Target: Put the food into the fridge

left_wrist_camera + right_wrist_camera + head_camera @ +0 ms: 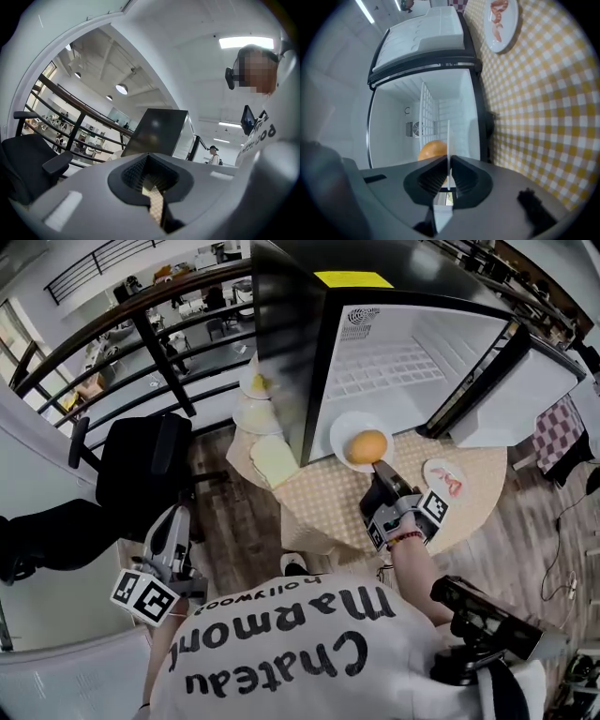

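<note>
Half hidden behind the right gripper (449, 164): orange food (433, 149) on the white plate (449, 136). Cut at the picture's edge: red-food plate (502, 21). Too small to tell: food on far-left plates (255, 414).

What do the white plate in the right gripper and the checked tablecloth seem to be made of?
White plate: likely glazed ceramic or hard plastic; smooth and plain, with a thin, stiff rim seen edge-on. Checked tablecloth: likely woven fabric or printed vinyl; matte yellow-and-white check, no glare. The pictures cannot settle either.
</note>
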Tool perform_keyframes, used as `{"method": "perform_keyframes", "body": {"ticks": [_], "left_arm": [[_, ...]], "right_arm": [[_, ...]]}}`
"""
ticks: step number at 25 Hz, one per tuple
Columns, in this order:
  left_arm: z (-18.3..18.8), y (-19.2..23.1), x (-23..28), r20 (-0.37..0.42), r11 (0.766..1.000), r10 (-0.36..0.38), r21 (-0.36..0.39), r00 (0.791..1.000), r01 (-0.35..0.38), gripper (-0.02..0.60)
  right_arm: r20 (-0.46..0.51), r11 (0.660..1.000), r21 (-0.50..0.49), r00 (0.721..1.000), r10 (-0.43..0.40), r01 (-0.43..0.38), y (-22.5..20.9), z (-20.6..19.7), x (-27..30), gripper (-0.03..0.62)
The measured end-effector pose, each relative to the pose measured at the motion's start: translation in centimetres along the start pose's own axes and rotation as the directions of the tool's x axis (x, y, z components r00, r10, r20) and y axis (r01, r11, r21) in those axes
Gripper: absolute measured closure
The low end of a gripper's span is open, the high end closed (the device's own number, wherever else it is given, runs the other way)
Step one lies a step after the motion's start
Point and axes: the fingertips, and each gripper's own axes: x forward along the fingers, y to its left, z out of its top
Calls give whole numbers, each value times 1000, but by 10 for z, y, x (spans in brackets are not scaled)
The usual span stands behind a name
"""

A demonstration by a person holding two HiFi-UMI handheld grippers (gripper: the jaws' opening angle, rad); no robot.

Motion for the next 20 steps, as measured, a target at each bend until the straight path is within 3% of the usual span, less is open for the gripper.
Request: {"method": "perform_keyframes", "body": {"ticks": [9,17,20], "left_arm": [[10,11,17,-3,999,25,-22,1000,-25,577],[8,29,14,15,995,72,-67,997,-71,578],[8,34,12,24,993,87,-76,996,-85,578]], "right_arm": [[1,999,-9,999,-39,39,-42,11,49,559],[-55,983,-103,986,-156,150,-47,-3,82,559],[-63,983,-114,986,-152,144,-45,-6,93,559]]}}
